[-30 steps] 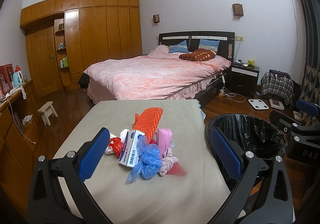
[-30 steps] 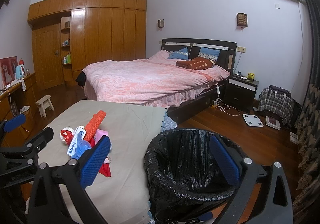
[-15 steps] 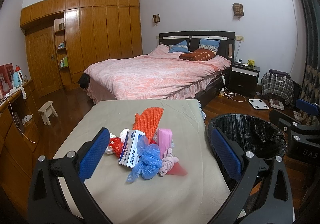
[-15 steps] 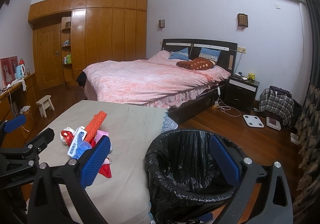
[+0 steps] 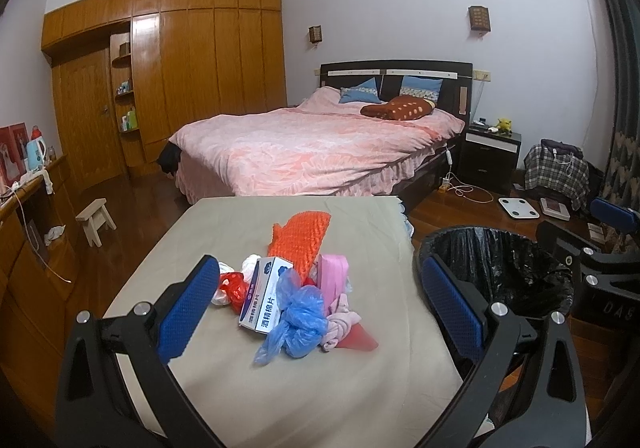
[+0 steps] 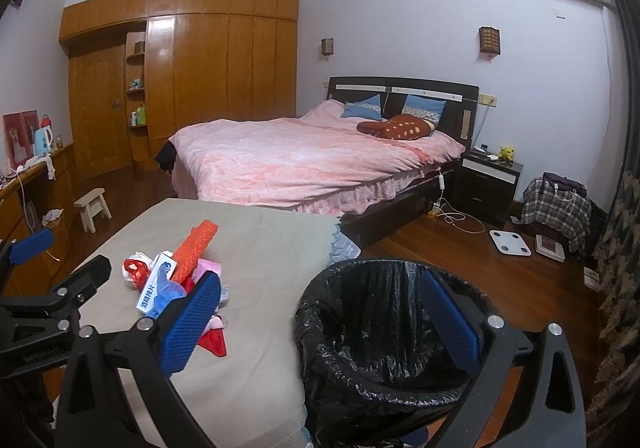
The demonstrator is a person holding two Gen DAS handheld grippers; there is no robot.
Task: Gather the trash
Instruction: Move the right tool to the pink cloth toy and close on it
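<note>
A heap of trash lies on the beige table point(image 5: 280, 388): a crumpled blue plastic bag point(image 5: 298, 314), a white and blue box point(image 5: 262, 294), an orange knitted piece point(image 5: 300, 238), pink scraps point(image 5: 336, 276) and a red and white wrapper point(image 5: 232, 286). My left gripper point(image 5: 320, 304) hovers open just short of the heap, holding nothing. A bin lined with a black bag point(image 6: 384, 332) stands beside the table's right edge. My right gripper point(image 6: 320, 322) is open and empty above the bin's near rim. The heap point(image 6: 176, 280) appears at its left.
A bed with a pink cover point(image 5: 312, 147) fills the room behind the table. A small wooden stool point(image 5: 96, 219) and a sideboard point(image 5: 24, 232) stand at the left. A nightstand point(image 5: 490, 159), scales point(image 5: 518, 207) and a plaid bag point(image 5: 556, 171) are on the right floor.
</note>
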